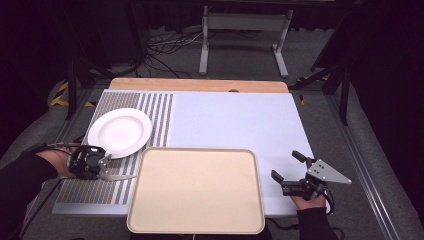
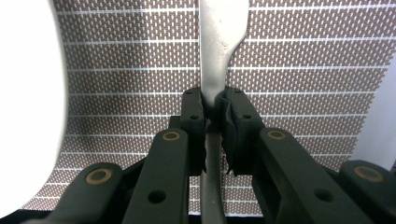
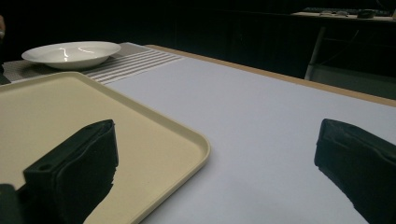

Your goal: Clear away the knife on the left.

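Left gripper (image 2: pixel 214 109) pinches a metal utensil handle (image 2: pixel 215 70) over the striped mat (image 2: pixel 303 70); right gripper (image 3: pixel 215 158) sits wide open, empty.

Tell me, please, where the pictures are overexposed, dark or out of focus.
Left gripper view: the white plate is blown out and the metal utensil is soft. Right gripper view: the background is nearly black, the close jaws blurred, with glare streaks on the plate. High view: evenly lit table, dark surroundings.

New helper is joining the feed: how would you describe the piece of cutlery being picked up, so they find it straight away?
Start at the striped placemat on the table's left. Below the white plate, beside the beige tray, lies a silver utensil, its handle pinched in the left claw. It is the only metal piece there.
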Available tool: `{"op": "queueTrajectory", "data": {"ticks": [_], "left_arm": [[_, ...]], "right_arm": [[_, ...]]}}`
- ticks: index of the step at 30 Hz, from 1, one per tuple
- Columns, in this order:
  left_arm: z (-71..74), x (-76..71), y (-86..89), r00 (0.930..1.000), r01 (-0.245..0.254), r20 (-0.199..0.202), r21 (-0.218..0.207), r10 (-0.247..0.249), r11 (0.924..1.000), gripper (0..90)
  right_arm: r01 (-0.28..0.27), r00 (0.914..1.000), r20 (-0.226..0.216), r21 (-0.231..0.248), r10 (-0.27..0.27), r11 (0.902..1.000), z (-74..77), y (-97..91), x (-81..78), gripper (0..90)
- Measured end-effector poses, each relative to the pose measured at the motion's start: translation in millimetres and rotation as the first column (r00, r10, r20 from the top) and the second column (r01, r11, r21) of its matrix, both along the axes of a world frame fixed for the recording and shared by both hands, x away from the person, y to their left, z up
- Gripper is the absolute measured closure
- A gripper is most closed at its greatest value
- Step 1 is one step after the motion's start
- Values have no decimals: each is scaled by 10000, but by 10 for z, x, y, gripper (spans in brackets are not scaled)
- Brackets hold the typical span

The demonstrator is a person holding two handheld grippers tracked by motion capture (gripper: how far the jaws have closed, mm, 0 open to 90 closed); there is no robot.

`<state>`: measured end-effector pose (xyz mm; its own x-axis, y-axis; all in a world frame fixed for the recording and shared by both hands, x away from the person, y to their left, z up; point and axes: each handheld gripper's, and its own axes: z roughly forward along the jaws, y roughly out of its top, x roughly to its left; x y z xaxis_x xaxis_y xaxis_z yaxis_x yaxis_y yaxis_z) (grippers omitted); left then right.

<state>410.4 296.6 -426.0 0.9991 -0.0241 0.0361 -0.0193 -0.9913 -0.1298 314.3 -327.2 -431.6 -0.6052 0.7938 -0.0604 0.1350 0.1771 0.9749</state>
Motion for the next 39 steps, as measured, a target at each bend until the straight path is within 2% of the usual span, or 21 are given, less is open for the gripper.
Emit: {"op": "queueTrajectory", "data": {"ticks": [4, 7, 8, 10, 15, 16, 21, 23, 27, 29, 33, 35, 37, 38, 39], "left_arm": [[5, 2, 18, 10000, 14, -14, -118, -15, 9999, 801], [10, -10, -2, 10000, 11, 76, 46, -11, 10000, 801], [10, -9, -21, 9998, 165, 106, 133, -166, 9998, 801], [20, -15, -25, 9998, 58, 184, 155, -61, 9999, 801], [109, -21, -27, 9997, 14, 248, 236, -19, 9997, 801], [192, -43, -45, 9991, 67, 410, 394, -84, 9992, 801], [453, -90, -82, 9975, 92, 696, 56, -96, 9999, 801], [518, -90, -102, 9979, 119, 638, 39, -121, 9999, 801], [600, -105, -157, 9962, -191, 852, -187, 206, 9996, 801], [627, -101, -188, 9957, -518, 747, -306, 540, 9982, 800], [682, -105, -251, 9950, -670, 713, -373, 696, 9971, 800], [742, -128, -294, 9936, -822, 727, -624, 867, 9947, 800], [797, -128, -336, 9942, -819, 644, -671, 863, 9944, 800], [809, -133, -350, 9930, -975, 577, -923, 1031, 9909, 800], [831, -135, -371, 9923, -1063, 533, -930, 1116, 9900, 800]], "right_arm": [[2, 10000, -5, 20, -2, 10000, -3, -4, 3, 4], [5, 10000, -14, 5, -5, 10000, -2, -5, 4, 3], [14, 10000, -8, 11, -14, 10000, -2, -5, 6, 4], [-15, 10000, -3, 21, 15, 10000, -4, -3, 11, 4], [-25, 10000, 27, 14, 25, 10000, -1, -4, 13, 4], [-18, 10000, 19, 36, 18, 10000, -2, -4, 15, 4], [-56, 10000, 26, -16, 56, 10000, 3, 1, 15, 4], [-41, 10000, 31, 7, 41, 10000, 4, -4, 16, 4], [-61, 10000, 39, 11, 61, 10000, 11, -6, 14, 4], [-71, 10000, 36, 38, 71, 10000, 12, -7, 12, 4], [-69, 10000, 47, 58, 68, 10000, 14, -7, 10, 4], [-65, 10000, 2, 40, 65, 10000, 12, -5, 12, 4], [-76, 10000, 14, 29, 76, 10000, 10, -1, 17, 4], [-63, 10000, 0, 30, 63, 10000, 11, 0, 15, 4], [-63, 10000, 1, 33, 63, 10000, 12, 0, 15, 4]]}}
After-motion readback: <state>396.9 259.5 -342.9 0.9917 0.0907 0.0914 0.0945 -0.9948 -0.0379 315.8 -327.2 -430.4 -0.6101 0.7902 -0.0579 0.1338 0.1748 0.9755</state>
